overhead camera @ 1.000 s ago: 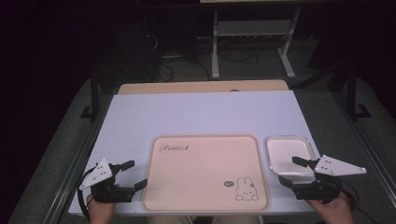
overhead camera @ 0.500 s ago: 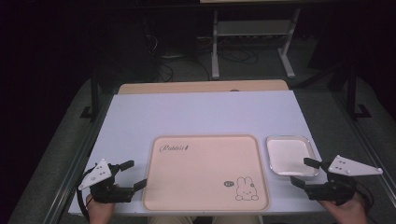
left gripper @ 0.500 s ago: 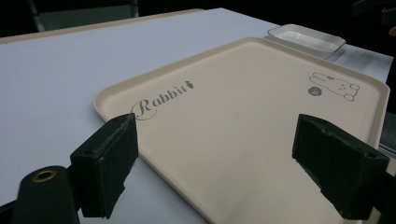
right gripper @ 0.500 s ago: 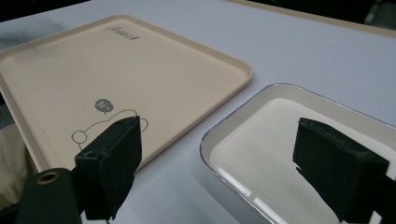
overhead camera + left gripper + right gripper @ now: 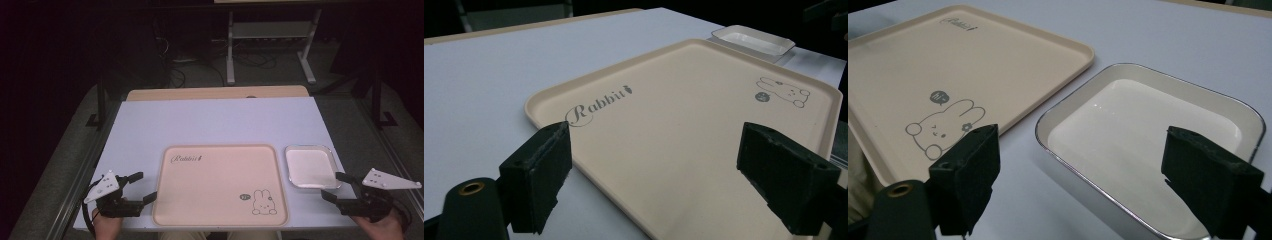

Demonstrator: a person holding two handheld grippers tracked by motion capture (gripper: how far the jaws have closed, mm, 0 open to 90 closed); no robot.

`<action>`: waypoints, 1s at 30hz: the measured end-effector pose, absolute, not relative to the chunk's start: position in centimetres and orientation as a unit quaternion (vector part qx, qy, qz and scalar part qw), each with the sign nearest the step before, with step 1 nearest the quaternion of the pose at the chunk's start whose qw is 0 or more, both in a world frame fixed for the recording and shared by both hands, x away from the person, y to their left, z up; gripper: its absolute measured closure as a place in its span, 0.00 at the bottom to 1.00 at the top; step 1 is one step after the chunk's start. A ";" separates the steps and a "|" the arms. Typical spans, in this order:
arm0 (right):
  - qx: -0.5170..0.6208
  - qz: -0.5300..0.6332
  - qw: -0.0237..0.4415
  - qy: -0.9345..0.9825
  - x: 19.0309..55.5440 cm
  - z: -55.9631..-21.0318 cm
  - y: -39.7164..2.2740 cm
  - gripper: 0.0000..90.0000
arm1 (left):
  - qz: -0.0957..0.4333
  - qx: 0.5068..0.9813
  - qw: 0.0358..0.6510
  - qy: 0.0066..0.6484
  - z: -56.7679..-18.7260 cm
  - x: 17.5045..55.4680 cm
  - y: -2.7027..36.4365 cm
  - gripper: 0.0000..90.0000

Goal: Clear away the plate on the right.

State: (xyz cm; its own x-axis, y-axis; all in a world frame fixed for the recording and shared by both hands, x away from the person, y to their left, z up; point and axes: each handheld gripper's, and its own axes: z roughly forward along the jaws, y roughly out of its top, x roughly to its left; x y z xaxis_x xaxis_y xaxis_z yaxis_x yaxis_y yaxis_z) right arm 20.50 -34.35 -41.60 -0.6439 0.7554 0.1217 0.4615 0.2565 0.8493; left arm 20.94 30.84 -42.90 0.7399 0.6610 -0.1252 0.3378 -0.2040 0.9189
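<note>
The right gripper (image 5: 339,186) is hovering with jaws spread wide just short of the small white dish (image 5: 311,166), which is sitting on the table (image 5: 215,122) right beside the beige rabbit tray (image 5: 220,186), apparently lining up for its near rim. The left gripper (image 5: 140,187) is waiting, also spread and holding nothing, at the tray's left edge, perhaps ready to steady it

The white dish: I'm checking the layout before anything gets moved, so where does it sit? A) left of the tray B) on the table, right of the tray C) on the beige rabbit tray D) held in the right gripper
B: the white dish rests on the table just off the right edge of the beige tray, ahead of the open right gripper.
</note>
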 end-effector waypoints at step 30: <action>0.463 0.453 0.130 0.751 22.6 -40.8 -40.6 0.29 | 0.149 0.761 0.539 0.330 -42.9 20.9 30.9 0.16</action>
State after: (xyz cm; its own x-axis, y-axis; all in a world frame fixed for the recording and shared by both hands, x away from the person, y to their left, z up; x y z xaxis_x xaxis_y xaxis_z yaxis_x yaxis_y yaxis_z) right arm 22.62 -40.59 -40.85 -0.5376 0.8131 0.2234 0.5770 0.1615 0.8006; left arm 20.95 30.86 -42.90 0.7381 0.6621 -0.1293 0.3416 -0.2015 0.9180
